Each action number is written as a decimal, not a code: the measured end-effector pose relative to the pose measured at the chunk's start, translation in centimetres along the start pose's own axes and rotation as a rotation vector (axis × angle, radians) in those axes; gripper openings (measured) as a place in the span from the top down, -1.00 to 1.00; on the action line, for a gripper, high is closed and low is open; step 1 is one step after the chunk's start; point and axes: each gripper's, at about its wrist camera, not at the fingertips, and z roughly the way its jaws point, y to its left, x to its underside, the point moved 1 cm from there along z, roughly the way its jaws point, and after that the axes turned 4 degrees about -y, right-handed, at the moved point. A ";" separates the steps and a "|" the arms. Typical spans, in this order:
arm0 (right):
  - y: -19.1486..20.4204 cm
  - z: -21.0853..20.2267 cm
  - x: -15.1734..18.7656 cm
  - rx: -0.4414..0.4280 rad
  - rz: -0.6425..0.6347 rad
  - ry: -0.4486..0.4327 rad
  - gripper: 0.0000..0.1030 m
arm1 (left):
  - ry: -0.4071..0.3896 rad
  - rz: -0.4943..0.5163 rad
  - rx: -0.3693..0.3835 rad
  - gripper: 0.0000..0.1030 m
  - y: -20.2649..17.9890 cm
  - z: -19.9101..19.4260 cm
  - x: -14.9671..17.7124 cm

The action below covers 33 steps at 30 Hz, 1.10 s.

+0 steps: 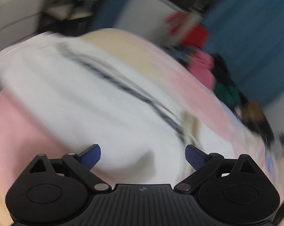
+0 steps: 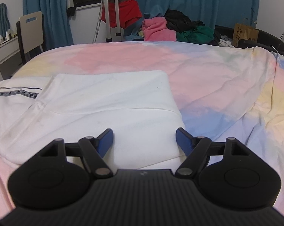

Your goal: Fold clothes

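White garment (image 2: 108,101) part-folded on bed (image 2: 208,79); L gripper (image 1: 143,155) & R gripper (image 2: 144,140) both released, nothing held.

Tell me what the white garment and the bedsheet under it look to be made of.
White garment: soft knit, probably cotton jersey; matte, folds with rounded edges, and carries a woven-looking dark trim band. Bedsheet: thin woven cotton or a blend; matte pastel print with fine creases. Fibre content cannot be confirmed.
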 end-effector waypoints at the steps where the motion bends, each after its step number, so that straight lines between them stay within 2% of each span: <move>1: 0.1 0.0 0.0 0.005 0.001 0.001 -0.46 | -0.001 -0.064 -0.025 -0.91 1.6 -0.1 -0.4; 2: 0.2 -0.1 0.0 0.009 0.002 0.001 -0.46 | -0.003 -0.127 -0.049 -0.91 3.2 -0.2 -0.7; 7: 0.8 -0.4 0.1 0.016 -0.018 -0.007 -0.46 | 0.030 -0.479 0.004 -0.91 9.8 0.4 -0.8; 9: 1.1 -0.3 0.1 0.012 -0.036 -0.015 -0.46 | 0.004 -0.528 0.010 -0.91 10.7 1.0 -1.3; 12: 1.5 0.1 0.0 0.005 -0.038 -0.014 -0.46 | -0.073 -0.546 0.014 -0.89 11.5 1.7 -2.9; 14: 1.9 0.3 -0.3 -0.001 -0.033 -0.021 -0.46 | -0.133 -0.525 0.023 -0.87 12.0 2.0 -4.1; 16: 2.6 -0.1 -0.6 -0.050 -0.034 -0.060 -0.46 | -0.186 -0.484 -0.012 -0.67 12.4 2.5 -5.5; 17: 3.1 -0.4 -0.6 -0.085 -0.042 -0.087 -0.46 | -0.212 -0.447 -0.038 -0.40 12.5 2.9 -6.1; 19: 4.7 -0.8 -0.2 -0.164 -0.090 -0.117 -0.46 | -0.208 -0.345 -0.129 -0.24 12.3 4.3 -7.4; 21: 6.8 -0.5 0.6 -0.251 -0.155 -0.102 -0.45 | -0.212 -0.335 -0.140 -0.24 12.3 5.2 -8.1; 22: 7.8 -0.1 1.2 -0.292 -0.189 -0.081 -0.44 | -0.220 -0.344 -0.145 -0.17 12.1 5.3 -8.4; 23: 8.7 0.4 1.9 -0.311 -0.221 -0.059 -0.44 | -0.229 -0.338 -0.156 0.00 11.7 5.2 -8.7; 24: 9.4 0.8 2.7 -0.300 -0.255 -0.056 -0.47 | -0.241 -0.311 -0.175 0.20 11.0 4.7 -9.0; 27: 10.4 0.7 3.6 -0.276 -0.347 -0.109 -0.45 | -0.294 -0.186 -0.229 0.53 7.6 2.5 -9.2; 30: 9.8 0.4 2.7 -0.286 -0.290 -0.084 -0.43 | -0.379 -0.022 -0.231 0.62 2.8 0.2 -9.0; 33: 8.6 -0.3 1.8 -0.267 -0.240 -0.092 -0.44 | -0.426 0.050 -0.210 0.64 -1.4 -1.7 -8.4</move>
